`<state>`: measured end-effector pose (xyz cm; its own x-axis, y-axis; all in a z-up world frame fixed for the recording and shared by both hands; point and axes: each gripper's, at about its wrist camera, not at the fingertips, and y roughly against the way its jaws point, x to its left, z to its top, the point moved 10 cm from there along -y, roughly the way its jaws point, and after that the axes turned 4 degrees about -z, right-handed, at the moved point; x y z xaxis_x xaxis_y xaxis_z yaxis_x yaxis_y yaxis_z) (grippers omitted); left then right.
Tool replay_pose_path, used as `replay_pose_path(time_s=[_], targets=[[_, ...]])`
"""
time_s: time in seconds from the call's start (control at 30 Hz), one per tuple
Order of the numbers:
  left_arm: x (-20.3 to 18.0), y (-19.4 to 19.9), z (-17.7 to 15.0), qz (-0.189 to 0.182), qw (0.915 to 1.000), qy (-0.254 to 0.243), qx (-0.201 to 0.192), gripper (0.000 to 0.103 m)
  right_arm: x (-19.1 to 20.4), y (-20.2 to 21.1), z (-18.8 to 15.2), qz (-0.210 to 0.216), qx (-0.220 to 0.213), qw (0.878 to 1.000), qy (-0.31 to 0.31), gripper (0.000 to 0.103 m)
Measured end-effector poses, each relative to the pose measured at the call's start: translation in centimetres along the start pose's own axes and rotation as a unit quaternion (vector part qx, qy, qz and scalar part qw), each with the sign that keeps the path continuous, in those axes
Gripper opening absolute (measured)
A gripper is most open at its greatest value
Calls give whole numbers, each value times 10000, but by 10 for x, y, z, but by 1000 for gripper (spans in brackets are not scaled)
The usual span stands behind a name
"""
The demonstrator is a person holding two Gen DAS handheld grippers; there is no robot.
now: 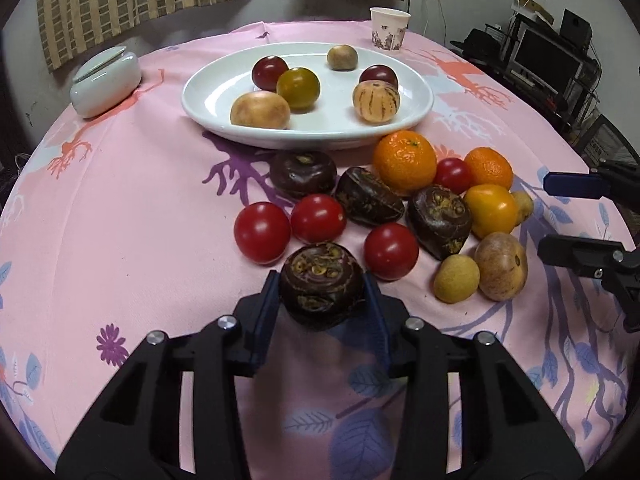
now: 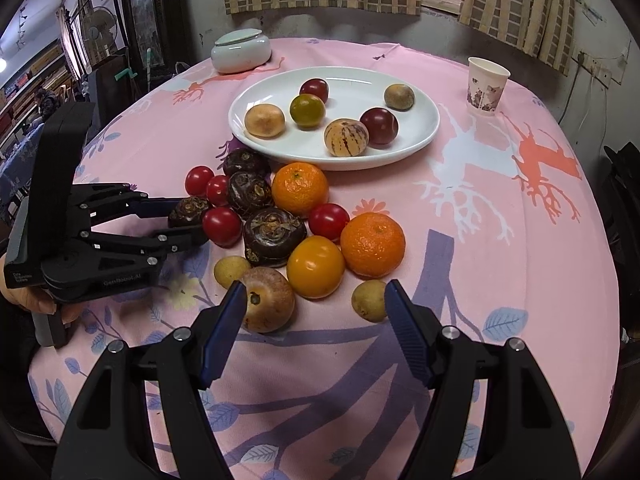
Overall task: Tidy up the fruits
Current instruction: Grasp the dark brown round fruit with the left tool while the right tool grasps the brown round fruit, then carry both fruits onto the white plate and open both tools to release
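My left gripper is shut on a dark purple water chestnut, at the near edge of the fruit pile; it also shows in the right wrist view. The pile on the pink cloth holds red tomatoes, more dark chestnuts, two oranges and a yellow tomato. A white oval plate behind holds several fruits. My right gripper is open and empty, with a tan round fruit by its left finger and a small yellow fruit by its right.
A pale green lidded jar stands at the back left. A paper cup stands at the back right. Curtains hang behind the round table. A monitor and shelves stand at the right.
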<state>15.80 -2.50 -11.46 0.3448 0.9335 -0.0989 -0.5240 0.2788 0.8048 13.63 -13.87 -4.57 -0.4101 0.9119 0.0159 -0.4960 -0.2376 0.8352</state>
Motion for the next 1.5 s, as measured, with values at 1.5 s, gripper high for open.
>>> replay_pose_path(time_s=[1.5], targets=[[-7, 33, 19, -222, 9981, 176, -553, 42, 37, 4, 14, 214, -526, 9983, 145, 40]])
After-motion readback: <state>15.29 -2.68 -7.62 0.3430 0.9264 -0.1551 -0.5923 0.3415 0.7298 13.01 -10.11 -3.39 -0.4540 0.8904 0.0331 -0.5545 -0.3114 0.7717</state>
